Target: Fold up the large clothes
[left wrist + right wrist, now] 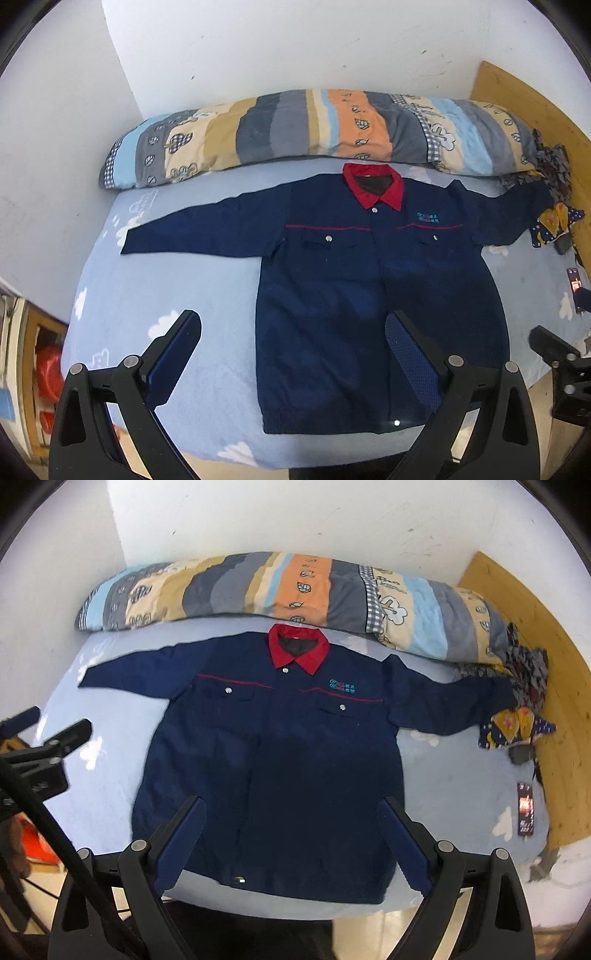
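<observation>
A navy work jacket (369, 277) with a red collar (373, 186) lies flat, front up, on the bed, both sleeves spread out sideways. It also shows in the right wrist view (288, 746). My left gripper (293, 332) is open and empty, held above the jacket's lower left hem and the sheet. My right gripper (291, 814) is open and empty, held above the jacket's lower middle. The right gripper's fingers (554, 343) show at the right edge of the left wrist view. The left gripper's fingers (70, 733) show at the left edge of the right wrist view.
The bed has a light blue sheet (166, 280) with white clouds. A striped rolled quilt (295, 125) lies along the white wall. A patterned cloth pile (517, 720) and a small dark packet (525, 808) lie at the right by a wooden headboard (546, 657). The bed's front edge is just below the hem.
</observation>
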Demonstrator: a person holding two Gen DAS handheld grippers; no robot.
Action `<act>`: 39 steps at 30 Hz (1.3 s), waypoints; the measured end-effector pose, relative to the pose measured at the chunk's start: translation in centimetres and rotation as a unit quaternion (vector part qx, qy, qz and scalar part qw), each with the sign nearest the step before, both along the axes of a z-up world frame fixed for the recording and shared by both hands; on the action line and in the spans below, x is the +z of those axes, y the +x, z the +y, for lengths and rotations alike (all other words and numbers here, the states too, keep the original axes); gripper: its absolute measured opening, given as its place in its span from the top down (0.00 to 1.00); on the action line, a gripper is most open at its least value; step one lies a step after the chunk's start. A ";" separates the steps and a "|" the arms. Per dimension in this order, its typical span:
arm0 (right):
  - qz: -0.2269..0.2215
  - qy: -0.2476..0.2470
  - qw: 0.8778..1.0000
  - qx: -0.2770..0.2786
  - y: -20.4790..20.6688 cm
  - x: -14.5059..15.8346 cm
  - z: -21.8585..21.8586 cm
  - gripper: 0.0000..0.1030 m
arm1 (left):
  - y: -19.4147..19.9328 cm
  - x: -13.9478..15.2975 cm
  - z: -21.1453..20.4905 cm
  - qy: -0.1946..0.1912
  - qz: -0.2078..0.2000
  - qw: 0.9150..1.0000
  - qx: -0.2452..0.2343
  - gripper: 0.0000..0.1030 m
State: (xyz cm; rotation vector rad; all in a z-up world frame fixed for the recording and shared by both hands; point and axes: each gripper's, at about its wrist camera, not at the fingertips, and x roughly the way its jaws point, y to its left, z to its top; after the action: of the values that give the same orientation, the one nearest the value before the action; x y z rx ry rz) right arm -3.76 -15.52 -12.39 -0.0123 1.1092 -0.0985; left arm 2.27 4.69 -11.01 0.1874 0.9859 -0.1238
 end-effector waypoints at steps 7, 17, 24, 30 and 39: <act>0.024 -0.002 1.000 0.021 0.3 -1.9 -2.4 0.07 | -0.9 -1.7 -2.8 0.005 0.023 1.000 0.015 0.03; 0.041 0.099 0.994 -0.014 0.6 -2.3 -7.0 0.07 | -0.2 -2.5 -5.1 0.000 0.054 0.999 -0.003 0.03; 0.032 0.173 0.978 -0.111 1.2 -3.5 -16.8 0.07 | 3.7 -3.4 -9.2 -0.007 0.095 0.994 -0.053 0.03; 0.000 0.177 0.965 -0.195 1.9 -4.8 -27.9 0.07 | 6.7 -5.5 -13.0 -0.037 0.138 0.988 -0.060 0.03; -0.066 0.195 0.921 -0.329 6.0 -7.5 -48.7 0.09 | 8.2 -7.8 -17.6 -0.045 0.142 0.986 -0.078 0.03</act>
State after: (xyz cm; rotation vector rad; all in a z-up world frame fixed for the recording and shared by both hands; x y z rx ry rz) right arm 2.20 -64.24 -19.91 0.7218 0.9421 -0.4713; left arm 10.47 -12.87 -18.78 0.1667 1.2477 -0.3452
